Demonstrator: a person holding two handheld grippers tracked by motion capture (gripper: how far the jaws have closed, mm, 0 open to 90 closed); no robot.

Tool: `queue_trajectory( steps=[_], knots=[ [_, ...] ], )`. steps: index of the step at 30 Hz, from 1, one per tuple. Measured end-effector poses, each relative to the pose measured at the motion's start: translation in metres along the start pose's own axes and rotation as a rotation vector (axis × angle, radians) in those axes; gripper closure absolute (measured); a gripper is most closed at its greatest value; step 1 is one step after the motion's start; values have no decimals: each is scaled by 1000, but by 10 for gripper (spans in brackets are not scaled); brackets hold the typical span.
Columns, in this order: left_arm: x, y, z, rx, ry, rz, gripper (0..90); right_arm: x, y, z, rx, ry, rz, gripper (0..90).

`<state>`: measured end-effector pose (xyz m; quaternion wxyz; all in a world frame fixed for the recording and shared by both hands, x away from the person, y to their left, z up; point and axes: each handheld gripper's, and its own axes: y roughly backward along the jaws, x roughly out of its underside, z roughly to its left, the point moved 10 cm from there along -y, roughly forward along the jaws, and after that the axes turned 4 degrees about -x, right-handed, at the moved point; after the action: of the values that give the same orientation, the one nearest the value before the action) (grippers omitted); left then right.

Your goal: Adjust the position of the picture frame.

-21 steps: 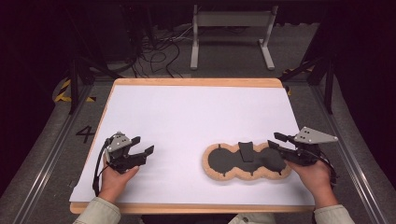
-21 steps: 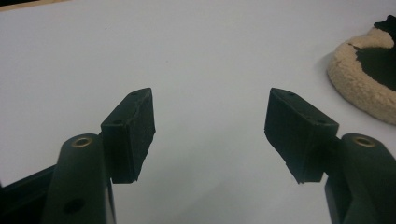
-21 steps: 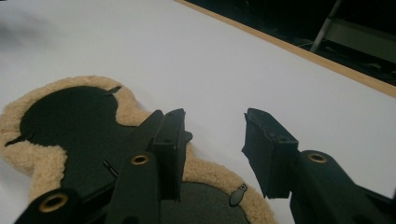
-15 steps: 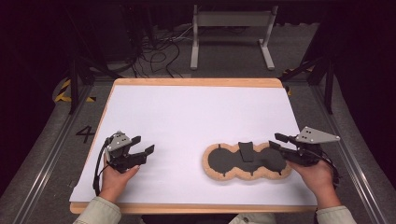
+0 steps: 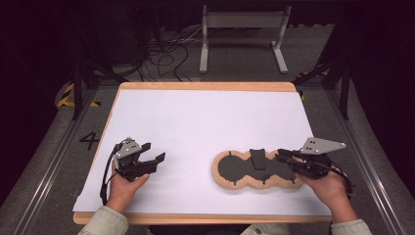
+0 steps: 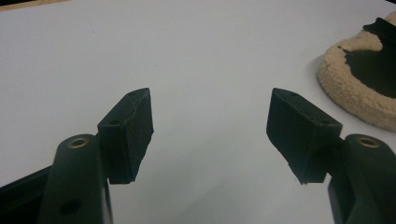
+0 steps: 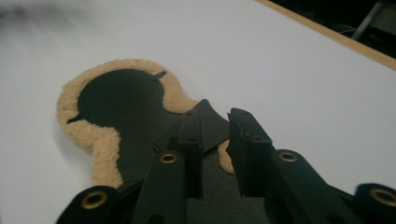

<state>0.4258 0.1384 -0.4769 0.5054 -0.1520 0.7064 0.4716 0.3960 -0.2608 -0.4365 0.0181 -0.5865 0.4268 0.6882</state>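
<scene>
A peanut-shaped pad [image 5: 244,171] with a black face and a tan fleece rim lies flat on the white table at the near right. A black tab [image 5: 257,157] lies across its middle. My right gripper [image 5: 282,155] hovers over the pad's right end and points left. In the right gripper view the pad [image 7: 121,98] stretches away ahead, and the right gripper [image 7: 212,123] has only a narrow gap between its jaws, with nothing pressed between the pads. My left gripper [image 5: 154,152] rests open at the near left, well apart from the pad. In the left gripper view the left gripper [image 6: 210,126] has its jaws wide and empty.
The white table [image 5: 205,117] has a wooden edge all round. Beyond its far edge, cables and a metal stand [image 5: 242,29] sit on the floor. A corner of the pad [image 6: 369,79] lies at the right of the left gripper view.
</scene>
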Motion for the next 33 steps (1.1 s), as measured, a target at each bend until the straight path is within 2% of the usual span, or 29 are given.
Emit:
queue_trajectory(
  steps=[6,10,22,30,33],
  knots=[
    [1,-2,1,-9,0,12,325,6,-7,17,-71,37,86,833],
    [0,-4,1,-9,5,16,326,12,-9,27,-100,68,146,858],
    [-6,-17,-5,14,-7,22,326,41,-10,41,-142,96,306,881],
    [-9,-22,-6,30,9,21,327,57,-9,46,-165,95,379,882],
    [-10,-24,-7,27,-3,25,327,63,-9,47,-173,97,405,881]
  ],
)
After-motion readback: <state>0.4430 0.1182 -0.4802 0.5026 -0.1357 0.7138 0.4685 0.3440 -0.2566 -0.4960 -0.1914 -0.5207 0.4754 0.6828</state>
